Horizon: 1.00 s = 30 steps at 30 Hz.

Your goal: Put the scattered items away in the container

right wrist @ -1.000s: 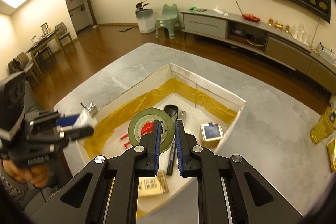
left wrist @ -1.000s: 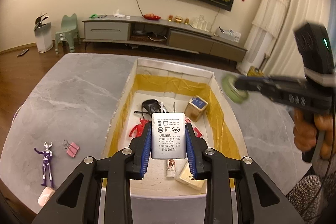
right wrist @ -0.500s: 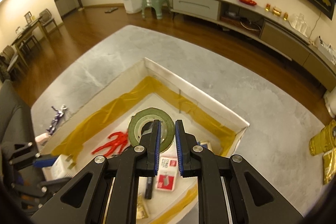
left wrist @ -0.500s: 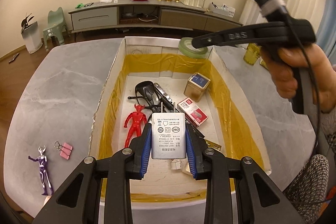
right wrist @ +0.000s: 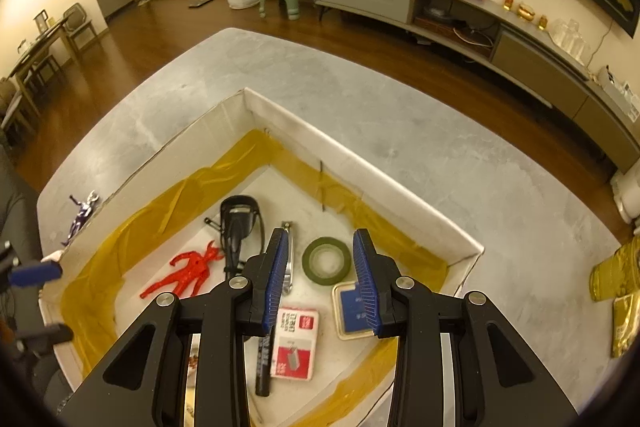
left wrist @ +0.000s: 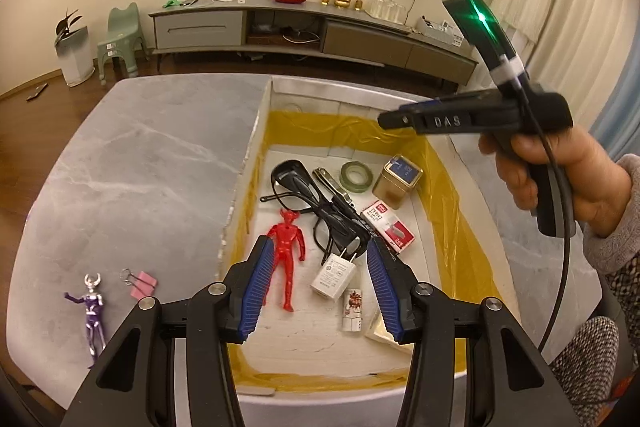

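From the left wrist camera we look down into the white box [left wrist: 260, 131] lined with yellow tape, sitting on the grey marble table [left wrist: 152, 163]. Our left gripper [left wrist: 318, 285] hangs above the box with its blue-padded jaws spread wide and nothing between them. On the box floor the white charger [left wrist: 334, 277] lies just beside the red figure [left wrist: 287, 251], with the black glasses [left wrist: 316, 203] behind it. Toward the far wall of the box rest the green tape roll [left wrist: 356, 177] and the gold tin [left wrist: 398, 181], and the red-and-white staple box [left wrist: 388, 231] lies near the tin. Outside the box, well apart from its left wall, the purple figure [left wrist: 93, 311] and the pink binder clip [left wrist: 140, 283] lie on the table

From the right wrist camera our right gripper [right wrist: 320, 281] hovers over the box [right wrist: 360, 163], jaws apart and empty. The green tape roll [right wrist: 326, 261] lies flat on the box floor below them, beside the tin [right wrist: 352, 311], with the staple box [right wrist: 296, 343] and a black marker [right wrist: 264, 363] nearer us
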Available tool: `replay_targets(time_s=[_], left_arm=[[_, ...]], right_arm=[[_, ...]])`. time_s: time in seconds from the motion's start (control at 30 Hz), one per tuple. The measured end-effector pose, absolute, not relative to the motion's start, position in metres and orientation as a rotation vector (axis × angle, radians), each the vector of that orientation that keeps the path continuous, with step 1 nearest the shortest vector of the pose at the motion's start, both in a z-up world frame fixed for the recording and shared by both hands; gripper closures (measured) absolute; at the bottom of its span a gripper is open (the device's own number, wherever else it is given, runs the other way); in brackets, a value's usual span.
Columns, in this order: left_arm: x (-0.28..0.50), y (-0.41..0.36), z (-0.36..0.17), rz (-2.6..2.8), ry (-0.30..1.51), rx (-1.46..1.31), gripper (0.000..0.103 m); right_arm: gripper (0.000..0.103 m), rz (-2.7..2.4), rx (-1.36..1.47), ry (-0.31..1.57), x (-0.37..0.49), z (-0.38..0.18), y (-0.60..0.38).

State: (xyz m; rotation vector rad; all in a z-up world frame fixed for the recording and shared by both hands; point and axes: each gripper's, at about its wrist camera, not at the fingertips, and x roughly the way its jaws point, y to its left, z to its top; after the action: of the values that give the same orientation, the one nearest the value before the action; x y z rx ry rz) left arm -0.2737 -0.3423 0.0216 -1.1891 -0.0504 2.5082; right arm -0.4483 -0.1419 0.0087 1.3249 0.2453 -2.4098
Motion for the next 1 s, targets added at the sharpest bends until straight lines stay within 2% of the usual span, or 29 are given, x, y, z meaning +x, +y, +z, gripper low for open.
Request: replay_targets(time_s=[0.37,1.0], left_arm=[[-0.244,-0.331,0.033,2.472,0.027,-1.199,0.053],[-0.180,-0.291,0.062,2.426,0.106,-1.164,0.053]], right_arm=[[0.066,-2.329,1.324,0.305,-0.407,0.022,-0.147],[0.066,-2.136,1.401,0.411,-0.277,0.031,-0.141]])
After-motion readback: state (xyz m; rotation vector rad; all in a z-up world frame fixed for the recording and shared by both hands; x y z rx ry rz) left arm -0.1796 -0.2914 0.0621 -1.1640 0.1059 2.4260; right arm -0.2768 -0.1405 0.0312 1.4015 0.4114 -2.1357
